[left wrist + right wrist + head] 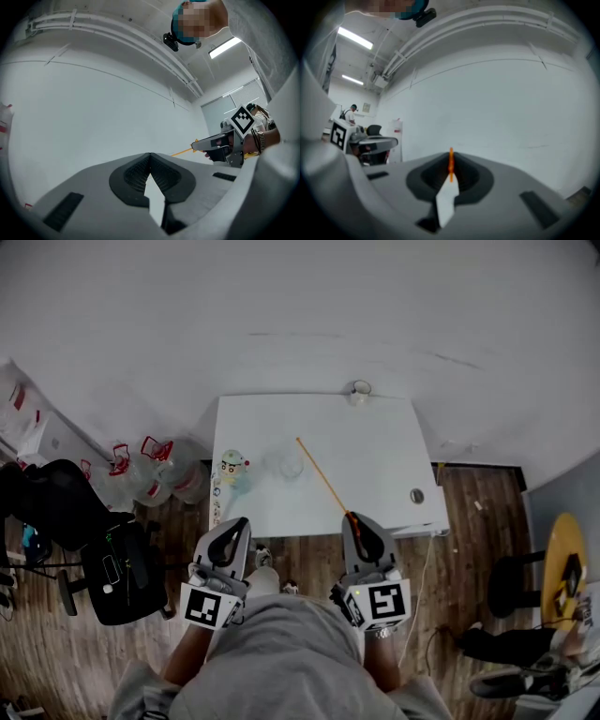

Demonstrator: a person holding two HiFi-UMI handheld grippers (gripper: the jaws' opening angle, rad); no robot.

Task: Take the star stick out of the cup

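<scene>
My right gripper (355,520) is shut on the star stick (323,478), a thin orange rod that slants up and left over the white table (375,456). In the right gripper view the stick (451,164) stands pinched between the jaws. In the left gripper view the right gripper (219,143) shows with the stick (181,152) poking out and a small star at the jaw tips. The clear cup (290,465) stands on the table just left of the stick, apart from it. My left gripper (233,530) is shut on nothing, near the table's front edge (150,157).
A small colourful item (232,466) lies left of the cup. A round white object (359,391) sits at the table's far edge, a cable hole (416,495) at the right. Water jugs (173,476) and a black chair (111,568) stand on the left, a yellow stool (561,568) on the right.
</scene>
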